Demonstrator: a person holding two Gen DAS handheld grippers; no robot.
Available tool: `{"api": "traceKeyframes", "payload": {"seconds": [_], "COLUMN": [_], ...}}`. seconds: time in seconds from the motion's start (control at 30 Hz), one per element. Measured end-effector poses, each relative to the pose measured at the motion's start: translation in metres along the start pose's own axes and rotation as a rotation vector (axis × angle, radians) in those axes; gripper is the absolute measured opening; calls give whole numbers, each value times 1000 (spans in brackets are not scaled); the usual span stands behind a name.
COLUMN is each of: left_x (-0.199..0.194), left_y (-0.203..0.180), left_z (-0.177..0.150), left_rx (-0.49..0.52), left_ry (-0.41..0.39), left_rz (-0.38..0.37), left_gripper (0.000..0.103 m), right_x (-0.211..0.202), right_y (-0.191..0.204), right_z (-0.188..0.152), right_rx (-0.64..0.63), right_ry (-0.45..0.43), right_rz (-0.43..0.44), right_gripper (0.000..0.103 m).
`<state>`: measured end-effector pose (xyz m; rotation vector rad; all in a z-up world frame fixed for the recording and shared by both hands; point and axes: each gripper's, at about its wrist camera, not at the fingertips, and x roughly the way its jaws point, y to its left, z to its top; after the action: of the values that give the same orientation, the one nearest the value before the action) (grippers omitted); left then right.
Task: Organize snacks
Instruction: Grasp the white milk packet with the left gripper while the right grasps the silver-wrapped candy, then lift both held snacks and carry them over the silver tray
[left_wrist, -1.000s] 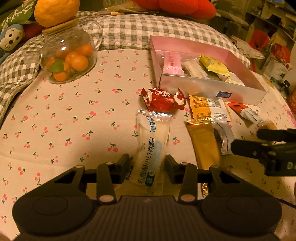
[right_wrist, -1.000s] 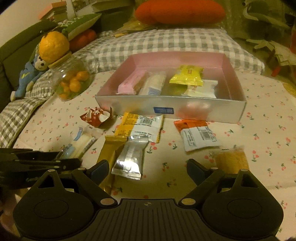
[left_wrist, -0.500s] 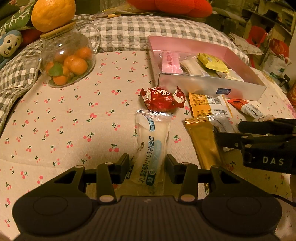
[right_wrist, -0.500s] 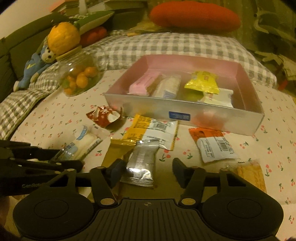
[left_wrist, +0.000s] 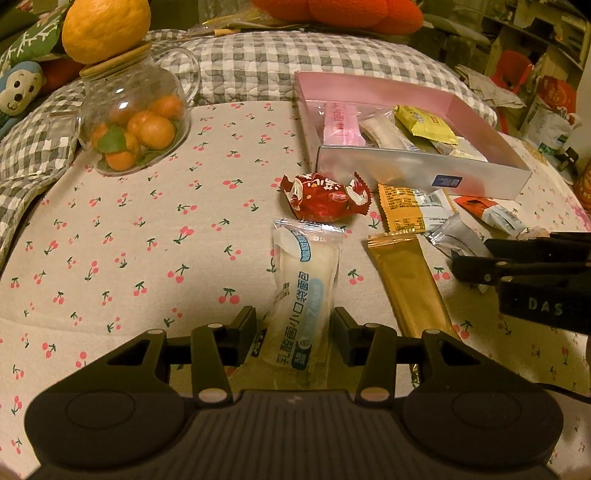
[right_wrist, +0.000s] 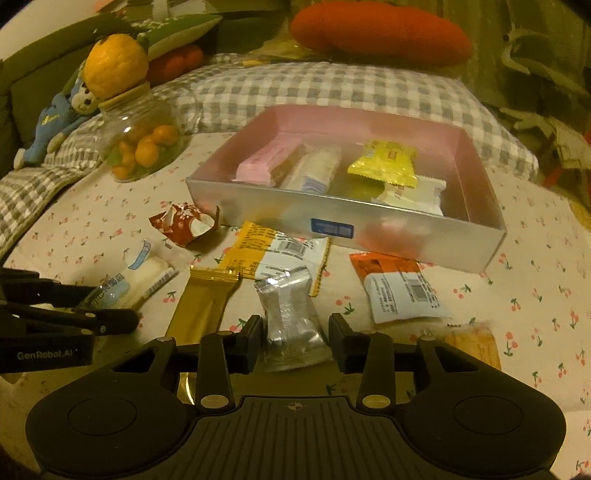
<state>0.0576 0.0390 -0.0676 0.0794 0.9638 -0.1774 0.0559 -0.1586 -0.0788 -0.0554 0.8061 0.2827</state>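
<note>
A clear bread packet (left_wrist: 306, 280) with blue print lies on the cherry-print cloth, and my left gripper (left_wrist: 295, 326) is shut on its near end. To its right, my right gripper (right_wrist: 295, 328) is closing its jaws on a silver packet (right_wrist: 291, 314), with the pads against its sides. The pink-lined silver box (right_wrist: 332, 218) behind holds a pink bar, a white roll, a yellow packet and a white packet. Loose in front of the box lie a red candy wrapper (left_wrist: 325, 195), a gold stick (left_wrist: 406, 280), an orange-and-white packet (right_wrist: 280, 251) and a red-and-white packet (right_wrist: 399, 291).
A glass jar of small oranges (left_wrist: 136, 125) with a large citrus on its lid stands at the back left. A grey checked blanket (left_wrist: 314, 59), a plush monkey (left_wrist: 18, 88) and red cushions lie behind. A yellow cracker packet (right_wrist: 469, 343) lies at the right.
My right gripper's jaws have closed in from wide apart onto the silver packet, and the gripper has shifted a little towards it. The left gripper keeps still on the bread packet.
</note>
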Motion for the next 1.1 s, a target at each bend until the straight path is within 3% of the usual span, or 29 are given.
{"api": "traceKeyframes", "payload": {"seconds": [0.23,0.3,0.33,0.53,0.83,1.1], "left_x": [1,1,1,-2,-7,-13], "left_y": [-1,-1,-1,0,11,14], "left_z": [0,0,0,0,3,5], "left_rx": [7,7,4,-16,-121,-177], "left_ry": [-5,-3,0,18,73,82], "left_rz": [5,4,4,-8,-86,-138], "left_gripper": [43,43,41,33,32,31], "right_x": [3,2,2,0,-6,-18], "right_y": [6,6,7,13,8,-2], "right_z": [0,1,2,5,13,20], "right_rx": [-42,-46,-53,-62,43,146], "right_ry": [-15,-9,-2,42,112,123], "right_rz": [-16,-19,-18,-19,12,51], "right_gripper": [40,36,31,29,28,28]}}
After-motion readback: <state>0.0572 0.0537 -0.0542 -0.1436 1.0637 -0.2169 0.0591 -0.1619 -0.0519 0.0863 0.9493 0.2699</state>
